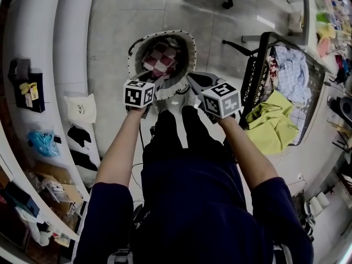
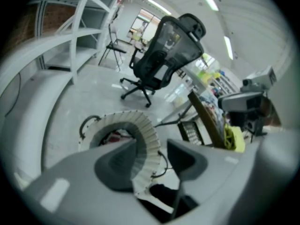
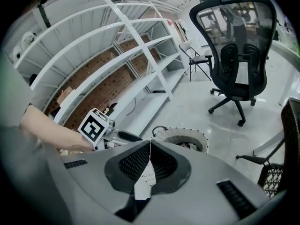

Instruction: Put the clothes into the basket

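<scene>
**Basket rim pinched on the right, loose on the left**

Head view: the round basket [image 1: 188, 40], white with a soft pleated rim, stood on the floor just ahead of and below both sets of jaws. A red-and-white checked cloth [image 1: 164, 59] already lay inside it. The left gripper [image 1: 158, 86] and the right gripper [image 1: 193, 81] both met its near rim. The remaining clothes, a limp yellow-green garment [image 1: 272, 124] among them, hung in a black wire rack [image 1: 254, 78] off to the right of the right jaws. The right hand therefore looked the nearer one for the next fetch.

Left gripper view: the jaws stood wide apart, and the pleated rim ran up between them with neither pad pressing on it.

Right gripper view: the jaws were closed together, pinching a fold of that same pleated rim
</scene>
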{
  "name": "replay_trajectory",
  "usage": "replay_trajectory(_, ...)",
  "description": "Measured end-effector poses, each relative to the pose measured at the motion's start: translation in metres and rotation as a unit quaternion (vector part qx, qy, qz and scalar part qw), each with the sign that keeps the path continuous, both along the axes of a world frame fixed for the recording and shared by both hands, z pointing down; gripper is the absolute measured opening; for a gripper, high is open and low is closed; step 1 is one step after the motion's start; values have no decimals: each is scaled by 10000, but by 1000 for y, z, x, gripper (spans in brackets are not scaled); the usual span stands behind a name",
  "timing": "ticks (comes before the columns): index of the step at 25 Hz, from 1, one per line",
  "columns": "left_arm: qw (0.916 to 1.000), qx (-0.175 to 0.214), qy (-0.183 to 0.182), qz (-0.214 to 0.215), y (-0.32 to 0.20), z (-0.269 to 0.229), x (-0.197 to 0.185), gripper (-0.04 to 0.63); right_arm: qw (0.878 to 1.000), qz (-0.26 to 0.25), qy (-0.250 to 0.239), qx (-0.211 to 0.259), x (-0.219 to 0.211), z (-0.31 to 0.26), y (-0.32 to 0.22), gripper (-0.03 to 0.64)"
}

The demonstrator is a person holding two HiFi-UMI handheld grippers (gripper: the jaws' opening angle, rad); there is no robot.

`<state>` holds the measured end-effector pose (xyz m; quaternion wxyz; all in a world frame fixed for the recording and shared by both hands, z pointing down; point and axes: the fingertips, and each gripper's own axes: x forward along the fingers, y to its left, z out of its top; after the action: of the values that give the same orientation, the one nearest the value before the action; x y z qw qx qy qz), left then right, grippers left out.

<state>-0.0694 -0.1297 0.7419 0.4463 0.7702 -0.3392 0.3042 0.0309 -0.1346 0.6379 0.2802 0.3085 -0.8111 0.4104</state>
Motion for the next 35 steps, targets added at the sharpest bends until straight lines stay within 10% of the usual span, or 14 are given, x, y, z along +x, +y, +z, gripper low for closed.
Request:
replay_trajectory(10, 9954, 904, 251, 177, -5, -84, -1, 9, 9991, 141, -265, 294, -15, -40, -11, 8)
replay_trajectory(35, 9412, 3243, 948, 71, -21, -342, -36, 3, 9679, 28, -1545, 1985, -76, -245, -23, 8)
